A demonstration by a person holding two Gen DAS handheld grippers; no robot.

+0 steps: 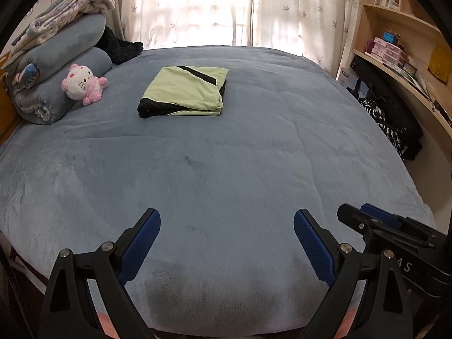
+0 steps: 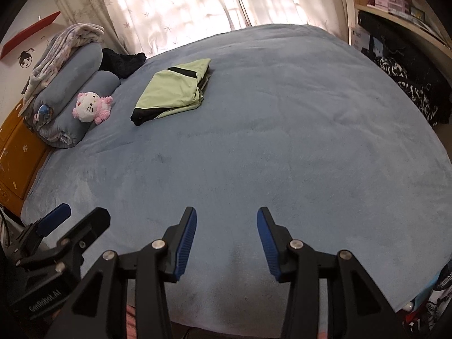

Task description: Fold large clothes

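Note:
A light green garment with black trim (image 1: 183,91) (image 2: 172,90) lies folded into a flat rectangle on the far left part of the blue bed cover (image 1: 240,155) (image 2: 268,141). My left gripper (image 1: 226,220) hangs open over the near edge of the bed, far from the garment, with nothing between its blue pads. My right gripper (image 2: 226,217) is open too, its jaws narrower and empty, over the same near edge. In the left wrist view the right gripper (image 1: 364,212) shows beside the left one, and the left gripper (image 2: 76,212) shows in the right wrist view.
Rolled grey-blue bedding (image 1: 65,65) with a patterned blanket on top and a pink-white plush toy (image 1: 83,83) (image 2: 91,107) sit at the far left. A dark cloth (image 1: 121,48) lies behind them. Curtains (image 1: 226,8) hang at the back. Shelves (image 1: 401,34) and dark bags (image 1: 389,113) stand on the right.

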